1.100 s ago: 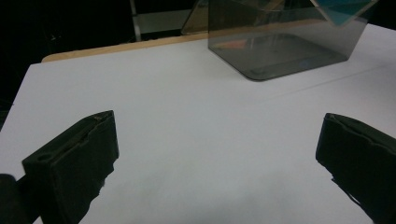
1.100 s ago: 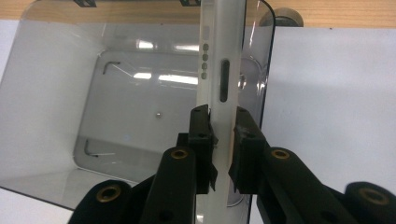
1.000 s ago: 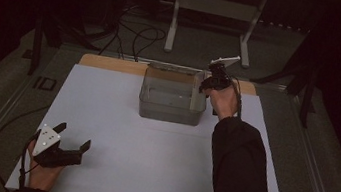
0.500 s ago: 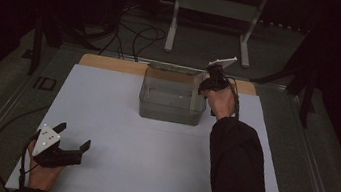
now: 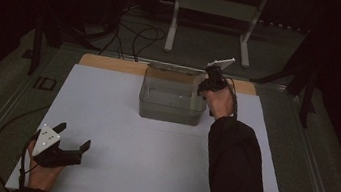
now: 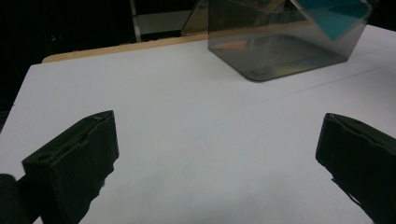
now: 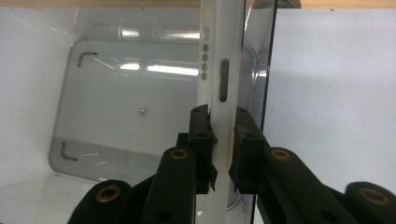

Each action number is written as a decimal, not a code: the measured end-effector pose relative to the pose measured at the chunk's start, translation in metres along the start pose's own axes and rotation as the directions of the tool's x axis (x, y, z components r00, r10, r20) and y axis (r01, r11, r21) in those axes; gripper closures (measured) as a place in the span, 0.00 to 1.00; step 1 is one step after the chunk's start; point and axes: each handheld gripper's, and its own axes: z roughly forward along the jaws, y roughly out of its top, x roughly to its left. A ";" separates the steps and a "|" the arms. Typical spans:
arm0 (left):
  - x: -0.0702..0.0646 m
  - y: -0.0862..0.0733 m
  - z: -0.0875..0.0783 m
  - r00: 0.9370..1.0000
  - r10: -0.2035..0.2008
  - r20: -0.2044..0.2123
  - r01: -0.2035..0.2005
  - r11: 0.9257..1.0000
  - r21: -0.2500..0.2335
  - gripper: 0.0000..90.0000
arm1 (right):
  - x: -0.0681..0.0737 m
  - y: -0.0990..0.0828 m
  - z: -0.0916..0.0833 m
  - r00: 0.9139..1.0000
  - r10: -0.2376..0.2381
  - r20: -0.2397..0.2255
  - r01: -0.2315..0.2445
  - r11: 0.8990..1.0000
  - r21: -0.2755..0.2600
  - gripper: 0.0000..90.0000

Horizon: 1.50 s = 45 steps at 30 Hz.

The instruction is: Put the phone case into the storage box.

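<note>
left gripper (image 5: 73, 139) jaws wide apart, nothing between, bare white table (image 5: 149, 163) ahead, bin (image 5: 173, 96) far ahead and to its right. right gripper (image 7: 222, 144) clamped on a white slab (image 7: 219, 70), edge-on, upright just inside bin's wall (image 7: 259, 93). no readable writing.

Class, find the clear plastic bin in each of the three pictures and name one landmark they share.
High view: the clear plastic bin sits at the far middle of the white table.
Left gripper view: the bin stands at upper right, beyond the open jaws.
Right gripper view: seen from above, its floor fills the left half; the right gripper clamps its wall.
Shared landmark: the table's wooden far edge.
</note>
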 end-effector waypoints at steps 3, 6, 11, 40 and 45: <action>0.000 0.000 0.000 1.000 -0.002 0.000 0.002 1.000 -0.001 0.00 | 0.000 0.000 0.003 1.000 -0.004 0.004 0.004 1.000 0.007 0.89; 0.000 0.000 0.000 1.000 -0.003 -0.001 0.003 1.000 -0.003 0.00 | 0.001 -0.001 0.005 1.000 -0.005 0.006 0.005 1.000 0.010 0.89; 0.000 0.000 0.000 1.000 -0.003 0.001 0.003 1.000 -0.003 0.00 | 0.000 -0.002 0.009 1.000 -0.004 0.015 0.004 1.000 0.021 0.89; 0.000 0.000 0.000 1.000 -0.004 0.002 0.004 1.000 -0.003 0.00 | 0.006 -0.003 0.023 0.997 -0.015 0.077 0.010 0.998 0.064 0.89; 0.000 0.000 0.000 1.000 -0.003 0.002 0.003 1.000 -0.004 0.00 | 0.007 -0.003 0.024 0.997 -0.011 0.082 0.006 0.998 0.061 0.89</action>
